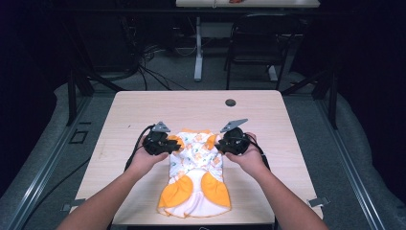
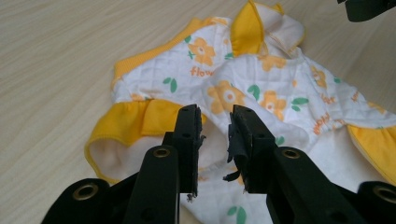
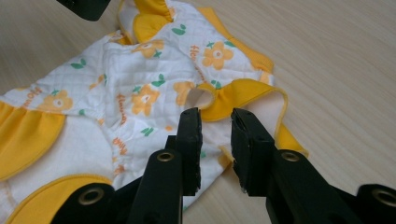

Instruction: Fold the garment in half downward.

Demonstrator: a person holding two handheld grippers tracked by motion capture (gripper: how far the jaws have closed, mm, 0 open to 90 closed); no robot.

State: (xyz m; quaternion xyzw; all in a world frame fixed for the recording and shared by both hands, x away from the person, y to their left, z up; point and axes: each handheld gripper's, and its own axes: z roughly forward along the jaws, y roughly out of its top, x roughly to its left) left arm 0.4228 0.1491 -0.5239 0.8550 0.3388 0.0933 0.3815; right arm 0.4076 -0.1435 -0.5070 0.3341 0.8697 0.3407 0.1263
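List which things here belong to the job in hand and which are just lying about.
In the job:
- baby garment, white with orange flowers and yellow frills
- left gripper, jaws open over a yellow sleeve
- right gripper, jaws open by the other sleeve
- table it lies on

Lying about:
- chair behind the table
- cables on the floor
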